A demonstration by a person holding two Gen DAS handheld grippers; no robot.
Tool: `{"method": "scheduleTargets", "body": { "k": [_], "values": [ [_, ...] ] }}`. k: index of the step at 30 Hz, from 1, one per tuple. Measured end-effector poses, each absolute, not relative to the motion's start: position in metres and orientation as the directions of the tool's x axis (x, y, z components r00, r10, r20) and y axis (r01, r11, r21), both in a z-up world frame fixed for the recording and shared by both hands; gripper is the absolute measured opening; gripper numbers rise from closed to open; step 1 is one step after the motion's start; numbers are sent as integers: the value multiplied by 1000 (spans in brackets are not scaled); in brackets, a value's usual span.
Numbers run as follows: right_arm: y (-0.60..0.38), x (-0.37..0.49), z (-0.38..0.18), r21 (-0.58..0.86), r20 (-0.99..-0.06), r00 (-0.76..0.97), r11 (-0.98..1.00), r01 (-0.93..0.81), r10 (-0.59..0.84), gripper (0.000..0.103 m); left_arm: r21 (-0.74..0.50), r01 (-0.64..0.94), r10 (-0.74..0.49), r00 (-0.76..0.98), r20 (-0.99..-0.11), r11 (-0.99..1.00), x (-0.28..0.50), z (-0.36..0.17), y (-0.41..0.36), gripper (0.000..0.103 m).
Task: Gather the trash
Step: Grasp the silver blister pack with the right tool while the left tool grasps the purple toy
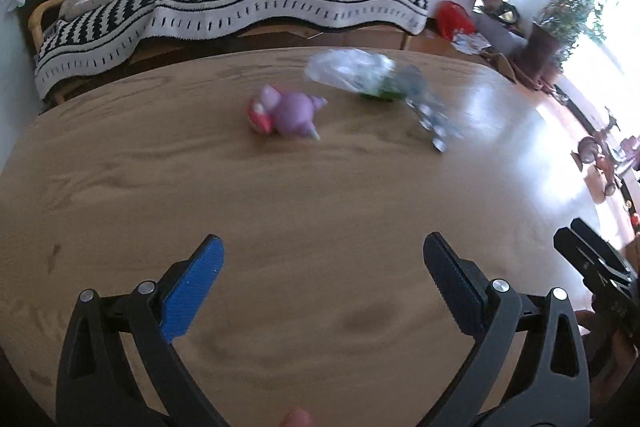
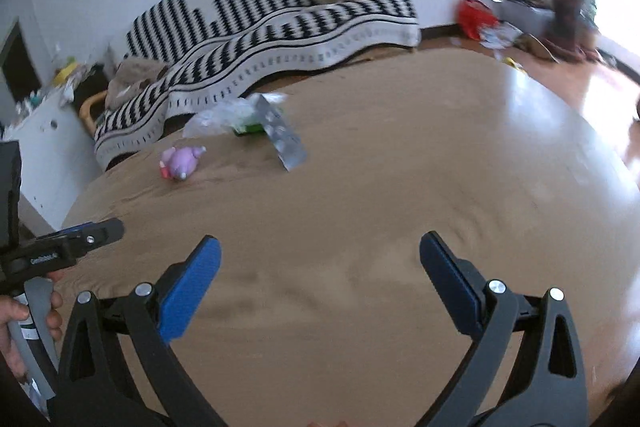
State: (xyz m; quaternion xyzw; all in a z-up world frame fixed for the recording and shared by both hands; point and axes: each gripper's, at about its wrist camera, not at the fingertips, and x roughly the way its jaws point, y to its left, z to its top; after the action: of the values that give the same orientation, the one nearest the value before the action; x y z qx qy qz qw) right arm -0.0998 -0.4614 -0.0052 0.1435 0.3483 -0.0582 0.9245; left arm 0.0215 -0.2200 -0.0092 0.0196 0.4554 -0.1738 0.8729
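I hold my left gripper (image 1: 322, 267) and right gripper (image 2: 318, 267) spread wide (both empty) above the table (image 1: 280, 207), ready for the 2 wrappers (image 1: 368, 75).

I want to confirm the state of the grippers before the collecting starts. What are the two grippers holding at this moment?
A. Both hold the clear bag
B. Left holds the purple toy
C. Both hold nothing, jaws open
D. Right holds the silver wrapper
C: the left gripper and the right gripper stand wide open over bare table, far from the purple toy, silver wrapper and clear bag.
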Motion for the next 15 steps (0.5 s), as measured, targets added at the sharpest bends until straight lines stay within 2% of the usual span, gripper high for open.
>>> {"method": "scheduleTargets", "body": {
  "k": [6, 15],
  "values": [
    [-447, 8, -5, 145, -681, 732, 978, 150, -11, 96, -64, 297, -212, 500, -840, 953, 95, -27, -232, 97],
    [-451, 95, -46, 47, -750, 659, 991, 129, -50, 96, -38, 289, -176, 468, -866, 957, 164, -59, -253, 97]
  ]
}}
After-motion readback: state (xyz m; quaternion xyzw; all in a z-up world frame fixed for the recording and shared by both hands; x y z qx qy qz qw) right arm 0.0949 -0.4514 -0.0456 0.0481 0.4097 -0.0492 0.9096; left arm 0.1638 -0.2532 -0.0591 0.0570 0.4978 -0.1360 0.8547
